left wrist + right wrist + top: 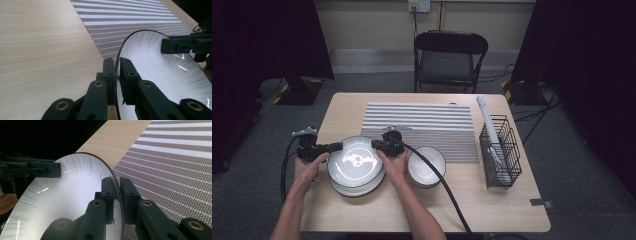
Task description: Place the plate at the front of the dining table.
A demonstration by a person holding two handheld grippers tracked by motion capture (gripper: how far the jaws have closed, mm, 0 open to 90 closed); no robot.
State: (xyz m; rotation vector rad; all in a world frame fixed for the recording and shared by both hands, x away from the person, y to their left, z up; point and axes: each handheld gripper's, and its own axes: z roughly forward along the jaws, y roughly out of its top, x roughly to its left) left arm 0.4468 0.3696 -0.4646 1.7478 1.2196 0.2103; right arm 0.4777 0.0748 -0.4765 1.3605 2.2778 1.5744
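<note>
We've got the top plate (356,161) pinched at opposite rim edges: left gripper (335,147) clenched on the left rim, right gripper (377,145) on the right. It sits on a stack of plates (357,189) at the desk (492,210) front, beside the bowls (427,167). It looks glazed, stiff, breakable and slick, so thin rim grips could slip (keep both sides level). It's round with no long axis, face up.

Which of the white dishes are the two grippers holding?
The top plate of the left stack, clamped at opposite rims by left gripper and right gripper; the bowls sit untouched.
</note>
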